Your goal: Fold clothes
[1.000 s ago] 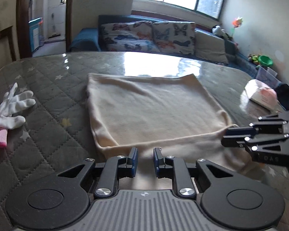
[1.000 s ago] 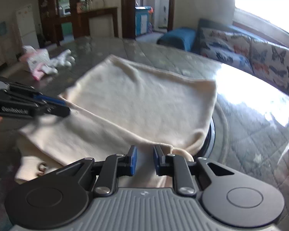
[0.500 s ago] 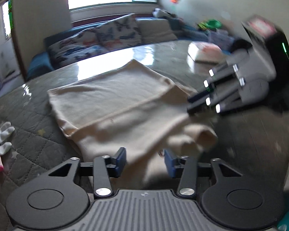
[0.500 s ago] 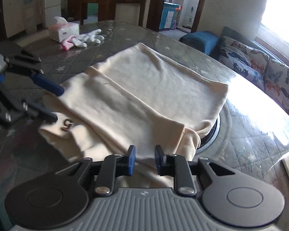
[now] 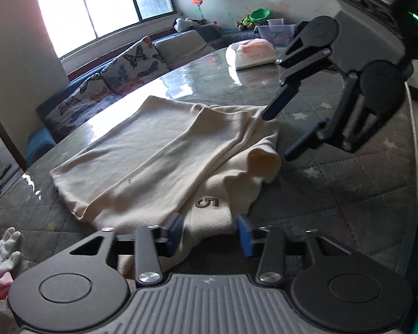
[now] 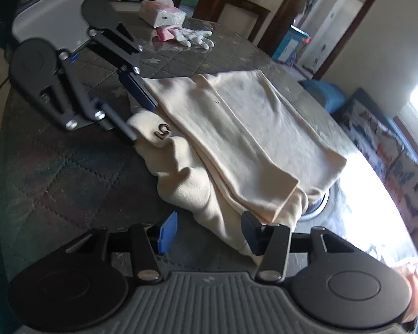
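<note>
Daylight only, coming from the window (image 5: 103, 8) at 11 o'clock in left wrist view; panes blown out white. Strong glare on the glossy counter (image 5: 181, 83) below it. In right wrist view glare burns out the 3 o'clock edge, no detail there. Cream cloth (image 6: 250, 139) evenly lit w/ soft fold shadows. Near side of counter dim. Heavy fisheye bending at edges, corners vignetted black. Right view slightly soft, bkgd blurred.
</note>
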Demonstrator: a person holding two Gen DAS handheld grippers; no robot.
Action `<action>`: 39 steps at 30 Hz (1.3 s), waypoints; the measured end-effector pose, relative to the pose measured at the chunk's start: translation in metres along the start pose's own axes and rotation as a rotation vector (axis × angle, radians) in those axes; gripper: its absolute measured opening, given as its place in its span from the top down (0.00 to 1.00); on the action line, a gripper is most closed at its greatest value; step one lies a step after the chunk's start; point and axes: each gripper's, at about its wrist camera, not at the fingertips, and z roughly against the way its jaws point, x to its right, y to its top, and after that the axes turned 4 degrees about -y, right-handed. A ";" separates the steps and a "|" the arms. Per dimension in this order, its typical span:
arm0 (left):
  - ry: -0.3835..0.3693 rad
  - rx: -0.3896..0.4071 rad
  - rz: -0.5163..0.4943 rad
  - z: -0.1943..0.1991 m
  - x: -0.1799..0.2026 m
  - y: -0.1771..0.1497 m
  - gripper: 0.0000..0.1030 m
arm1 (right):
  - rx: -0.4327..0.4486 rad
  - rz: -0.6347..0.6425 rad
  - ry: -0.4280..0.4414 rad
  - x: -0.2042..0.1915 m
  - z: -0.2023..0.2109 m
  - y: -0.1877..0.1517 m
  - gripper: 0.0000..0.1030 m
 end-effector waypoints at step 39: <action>0.163 -0.001 -0.109 -0.005 -0.012 -0.011 0.63 | 0.048 -0.400 0.098 0.069 -0.037 0.031 0.90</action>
